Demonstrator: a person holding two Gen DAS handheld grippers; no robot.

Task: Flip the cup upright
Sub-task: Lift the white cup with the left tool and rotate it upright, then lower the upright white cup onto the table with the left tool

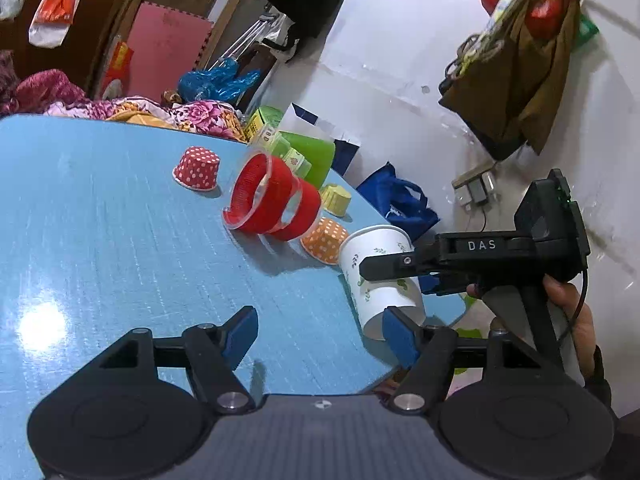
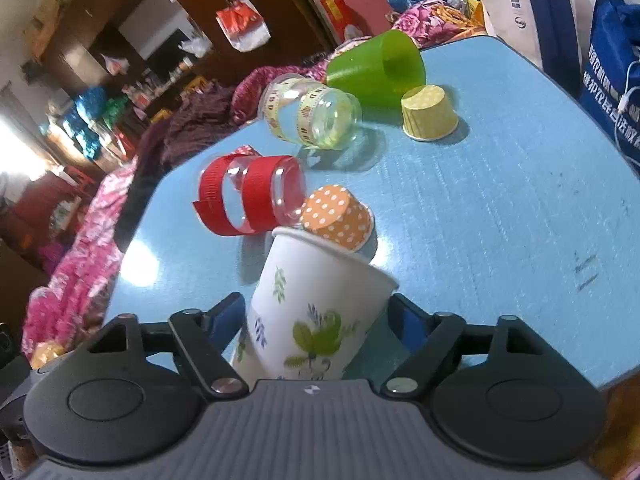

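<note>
The right gripper [image 1: 394,276] comes in from the right side, level with the worktop [image 1: 100,240], and its fingers [image 1: 384,266] pinch the white paper cup [image 1: 380,280] at the middle of its wall. The cup is near the right edge of the worktop with its mouth upward, a little tilted; whether its base touches the surface is hidden. The left gripper [image 1: 320,330] hovers low over the near edge, fingers [image 1: 244,326] spread wide and holding nothing (its right finger covers the cup's bottom rim in the left wrist view). Just behind the cup an orange dotted cup [image 2: 338,216] stands upside down, and a clear cup with red ribbon [image 2: 250,200] lies on its side beside it. Farther back are a yellow cup [image 2: 428,114], a green cup [image 2: 378,68] and a red dotted cup [image 1: 197,168].
</note>
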